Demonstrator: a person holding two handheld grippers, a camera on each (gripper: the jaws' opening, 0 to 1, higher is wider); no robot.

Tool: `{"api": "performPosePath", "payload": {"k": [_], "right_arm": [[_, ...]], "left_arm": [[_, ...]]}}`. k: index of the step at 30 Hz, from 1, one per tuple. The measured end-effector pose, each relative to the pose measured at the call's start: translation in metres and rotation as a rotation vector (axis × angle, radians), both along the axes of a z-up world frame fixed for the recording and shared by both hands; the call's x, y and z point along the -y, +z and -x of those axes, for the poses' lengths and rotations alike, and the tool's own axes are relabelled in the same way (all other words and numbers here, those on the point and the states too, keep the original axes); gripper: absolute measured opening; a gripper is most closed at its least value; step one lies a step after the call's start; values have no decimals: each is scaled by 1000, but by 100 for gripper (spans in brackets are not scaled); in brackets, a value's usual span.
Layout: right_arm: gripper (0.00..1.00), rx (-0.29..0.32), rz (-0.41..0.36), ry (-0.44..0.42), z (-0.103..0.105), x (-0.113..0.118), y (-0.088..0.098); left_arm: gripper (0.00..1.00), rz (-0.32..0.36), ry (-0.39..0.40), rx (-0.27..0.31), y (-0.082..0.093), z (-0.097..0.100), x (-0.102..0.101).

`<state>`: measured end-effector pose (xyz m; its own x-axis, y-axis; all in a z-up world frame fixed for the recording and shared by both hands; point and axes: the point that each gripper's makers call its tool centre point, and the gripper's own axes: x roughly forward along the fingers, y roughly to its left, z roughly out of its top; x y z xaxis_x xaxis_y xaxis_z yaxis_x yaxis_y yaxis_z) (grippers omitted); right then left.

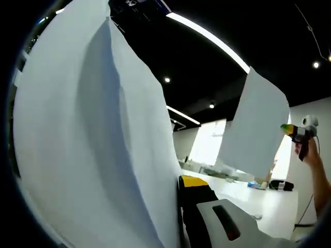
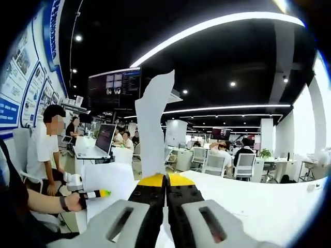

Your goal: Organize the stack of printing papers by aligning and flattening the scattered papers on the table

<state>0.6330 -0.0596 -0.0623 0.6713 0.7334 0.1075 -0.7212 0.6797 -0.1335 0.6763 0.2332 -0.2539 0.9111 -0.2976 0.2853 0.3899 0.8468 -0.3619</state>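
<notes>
My right tool (image 2: 166, 192) is clenched on a thin white paper sheet (image 2: 155, 129) standing up on edge; my left tool (image 1: 182, 206) pinches a broad white bowed sheet (image 1: 93, 134) against its yellow-tipped jaw. Both sheets hang above the white worktop (image 2: 258, 201). I judge I'm mid-gathering; next they must come down, edges squared.

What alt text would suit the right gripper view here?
The right gripper, shut on a white paper sheet, holds it upright and edge-on above a white table. The left gripper shows at lower left with another sheet.
</notes>
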Motion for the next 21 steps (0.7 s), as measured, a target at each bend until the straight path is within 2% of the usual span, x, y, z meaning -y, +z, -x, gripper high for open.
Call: {"api": "performPosePath", "payload": {"k": [12,21], "right_arm": [[0,-50,52,62,3,-12,-5],[0,-109,23,166,12,-22,-2]], "left_arm": [[7,0,0,1,0,0,0],[7,1,1,1,0,0,0]]}}
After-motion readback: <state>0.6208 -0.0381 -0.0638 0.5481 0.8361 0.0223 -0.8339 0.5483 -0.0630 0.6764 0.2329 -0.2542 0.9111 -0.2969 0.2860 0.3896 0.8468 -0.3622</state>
